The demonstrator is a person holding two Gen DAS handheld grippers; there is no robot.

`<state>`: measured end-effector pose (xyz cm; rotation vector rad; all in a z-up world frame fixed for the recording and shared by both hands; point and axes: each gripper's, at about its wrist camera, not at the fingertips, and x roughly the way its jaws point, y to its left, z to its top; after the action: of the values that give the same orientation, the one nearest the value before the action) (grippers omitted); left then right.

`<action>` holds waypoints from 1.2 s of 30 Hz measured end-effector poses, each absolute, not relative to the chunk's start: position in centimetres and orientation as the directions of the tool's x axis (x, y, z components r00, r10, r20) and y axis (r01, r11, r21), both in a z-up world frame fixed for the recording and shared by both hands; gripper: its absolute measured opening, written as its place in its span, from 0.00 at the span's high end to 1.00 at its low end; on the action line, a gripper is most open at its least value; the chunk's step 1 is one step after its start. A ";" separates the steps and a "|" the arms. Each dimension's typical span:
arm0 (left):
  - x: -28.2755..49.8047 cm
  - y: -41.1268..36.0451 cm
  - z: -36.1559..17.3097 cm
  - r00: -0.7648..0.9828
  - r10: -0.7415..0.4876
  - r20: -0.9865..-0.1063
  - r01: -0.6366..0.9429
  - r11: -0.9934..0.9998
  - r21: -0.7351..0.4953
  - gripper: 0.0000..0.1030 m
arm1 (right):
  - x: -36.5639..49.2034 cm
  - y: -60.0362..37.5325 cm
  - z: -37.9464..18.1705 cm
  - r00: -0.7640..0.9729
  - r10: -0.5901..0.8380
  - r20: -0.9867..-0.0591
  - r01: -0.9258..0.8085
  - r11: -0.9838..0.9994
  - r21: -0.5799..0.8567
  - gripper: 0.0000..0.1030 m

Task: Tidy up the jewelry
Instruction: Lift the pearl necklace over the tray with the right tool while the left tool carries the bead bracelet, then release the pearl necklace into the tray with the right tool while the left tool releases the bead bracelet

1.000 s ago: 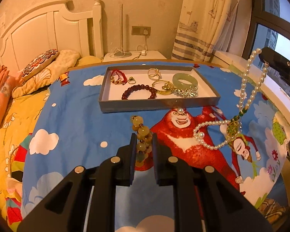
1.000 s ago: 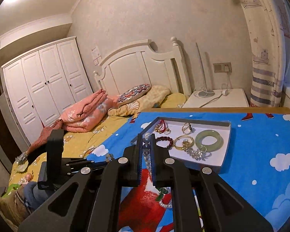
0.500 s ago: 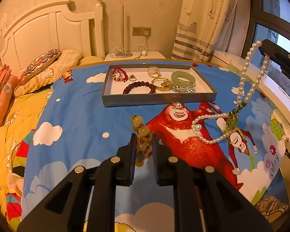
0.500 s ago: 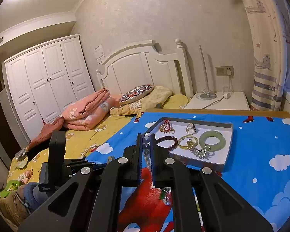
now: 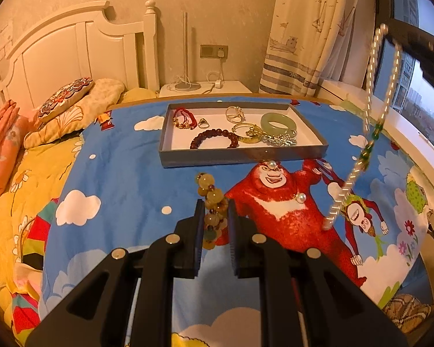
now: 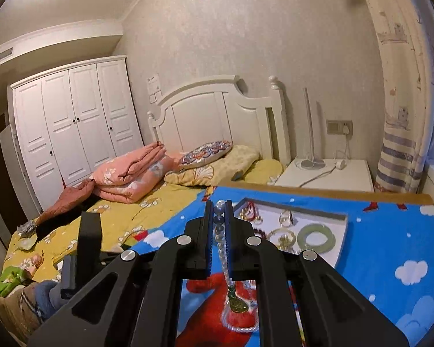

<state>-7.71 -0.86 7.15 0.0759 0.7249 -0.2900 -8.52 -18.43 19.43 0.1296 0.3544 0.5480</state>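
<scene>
My left gripper (image 5: 214, 202) is shut on a yellow-green bead bracelet (image 5: 212, 199) and holds it above the blue cartoon blanket (image 5: 124, 185). Ahead lies a grey tray (image 5: 240, 158) with a green jade bangle (image 5: 278, 123), a dark red bead bracelet (image 5: 214, 138), gold pieces and rings. At the right of the left wrist view the pearl necklace (image 5: 370, 110) hangs blurred from the right gripper at the frame edge. In the right wrist view my right gripper (image 6: 220, 204) is shut on the pearl necklace (image 6: 224, 257), whose green beads and gold pendant (image 6: 237, 306) dangle below. The tray (image 6: 340, 248) lies just beyond.
Two loose pearl pieces (image 5: 272, 164) lie on the blanket near the tray's front wall. Pillows (image 5: 66, 98) and a folded pink quilt (image 6: 130, 176) rest by the white headboard (image 5: 72, 55). A nightstand (image 6: 327, 173) with cables stands behind the bed, a window sill at the right.
The right gripper has risen and lifted the pearl necklace clear of the blanket; it now hangs and swings. The left gripper has stayed put with its bead bracelet.
</scene>
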 end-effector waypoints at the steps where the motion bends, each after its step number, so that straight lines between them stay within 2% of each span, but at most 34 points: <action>1: -7.4 -0.9 7.1 0.709 -0.235 -0.665 0.288 0.957 -0.031 0.86 | -8.4 -18.4 19.7 0.797 0.531 -0.289 -0.488 0.847 0.211 0.92; 18: -0.5 -3.3 10.0 0.733 -0.251 -0.632 0.329 0.944 0.006 0.85 | -1.7 -19.3 23.9 0.850 0.480 -0.218 -0.465 0.877 0.119 0.92; 26: 6.3 -4.7 10.2 0.709 -0.259 -0.656 0.337 0.942 -0.007 0.85 | 3.2 -19.4 22.7 0.849 0.456 -0.267 -0.438 0.890 0.125 0.92; 31: 10.5 -4.5 8.8 0.682 -0.241 -0.691 0.310 0.950 -0.026 0.85 | 5.3 -18.4 21.7 0.840 0.459 -0.289 -0.449 0.887 0.106 0.92; 36: 13.2 -4.8 7.0 0.661 -0.222 -0.717 0.300 0.954 -0.019 0.85 | 8.1 -18.0 19.1 0.818 0.465 -0.339 -0.441 0.885 0.150 0.92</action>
<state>13.24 -4.82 6.96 0.1042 0.7964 -0.2960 8.11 -17.97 19.12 0.0662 0.3779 0.4829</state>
